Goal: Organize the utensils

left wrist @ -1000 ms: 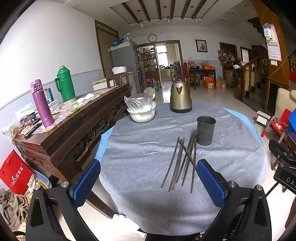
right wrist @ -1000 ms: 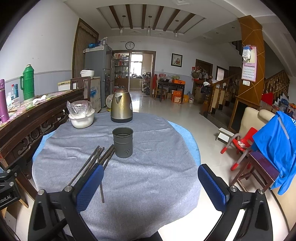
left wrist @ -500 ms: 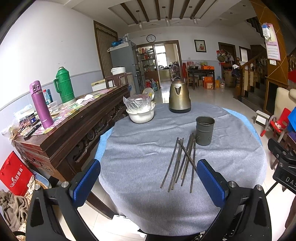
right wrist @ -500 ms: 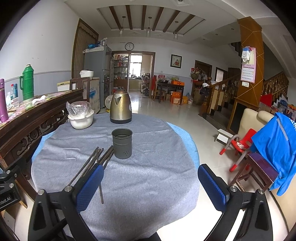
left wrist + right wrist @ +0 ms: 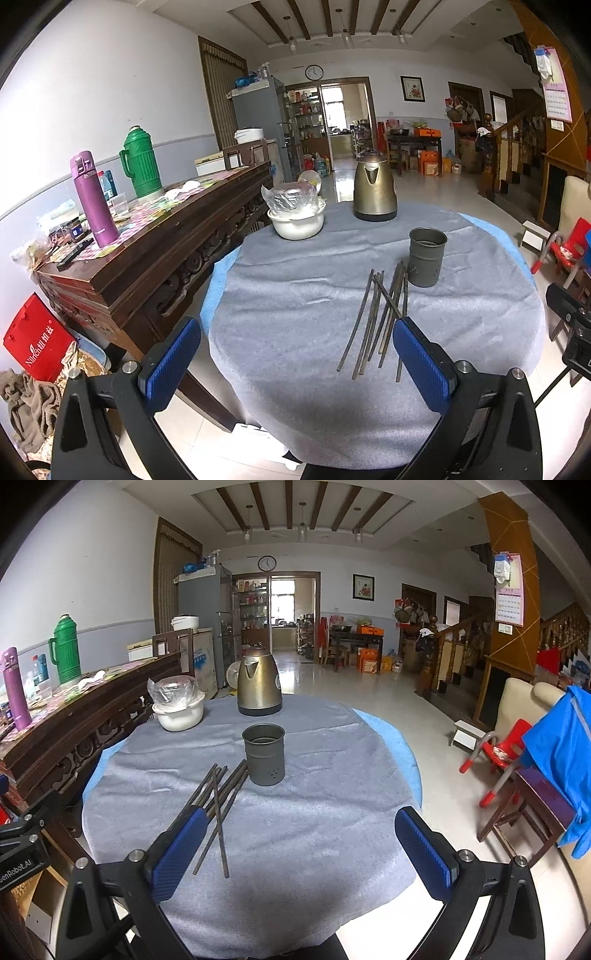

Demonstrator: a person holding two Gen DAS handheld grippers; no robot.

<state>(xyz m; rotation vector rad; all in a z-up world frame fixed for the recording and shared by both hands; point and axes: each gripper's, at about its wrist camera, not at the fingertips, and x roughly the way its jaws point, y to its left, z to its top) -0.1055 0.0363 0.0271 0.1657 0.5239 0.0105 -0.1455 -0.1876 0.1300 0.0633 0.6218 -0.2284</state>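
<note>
Several dark metal chopsticks (image 5: 380,314) lie loose in a rough bundle on the grey cloth of the round table (image 5: 295,295); they also show in the right wrist view (image 5: 218,797). A grey metal utensil cup (image 5: 426,256) stands upright just beyond them, seen too in the right wrist view (image 5: 264,753). My left gripper (image 5: 295,354) is open and empty, near the table's front edge, left of the chopsticks. My right gripper (image 5: 301,845) is open and empty, right of the chopsticks.
A brass kettle (image 5: 373,188) and a white bowl with a plastic bag (image 5: 295,218) stand at the table's far side. A dark wooden sideboard (image 5: 147,254) with a purple flask and green thermos runs along the left. Red chairs (image 5: 498,760) stand right.
Both grippers have moved slightly forward toward the table; the chopsticks and cup appear a little closer. Nothing on the table has moved.
</note>
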